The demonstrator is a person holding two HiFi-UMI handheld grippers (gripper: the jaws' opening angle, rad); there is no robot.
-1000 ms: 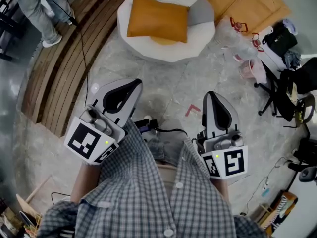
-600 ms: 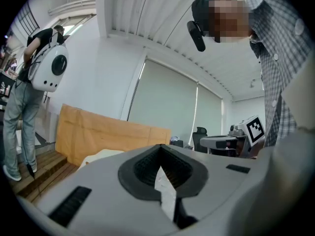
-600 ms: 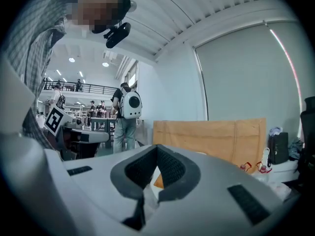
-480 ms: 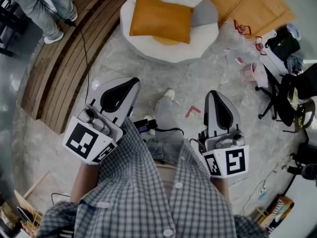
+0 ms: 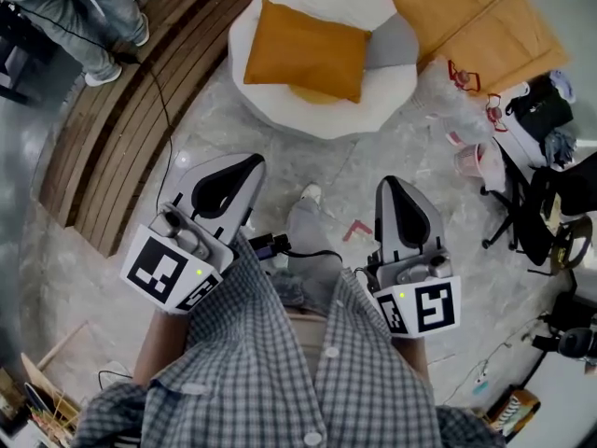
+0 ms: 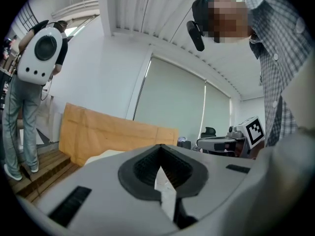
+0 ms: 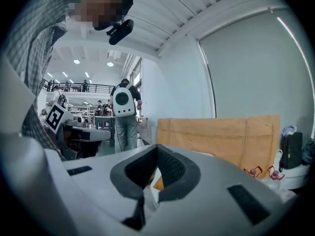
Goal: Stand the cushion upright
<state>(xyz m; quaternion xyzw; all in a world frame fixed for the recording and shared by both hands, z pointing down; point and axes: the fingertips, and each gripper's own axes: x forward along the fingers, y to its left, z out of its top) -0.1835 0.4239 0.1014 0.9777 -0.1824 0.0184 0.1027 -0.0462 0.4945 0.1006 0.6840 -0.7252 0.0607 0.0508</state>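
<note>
**Inspector:** Findings, left to right?

**Assistant:** The left tongs are pressed together and empty. Ahead, the orange cushion lies flat on its white round seat, nearer than a second ago. One shoe is stepping forward. The right tongs are likewise closed and empty.

**Inspector:** Meaning?

**Assistant:** This is approach only. Both tongs are well apart from the cushion, and uprighting has not begun.
</note>
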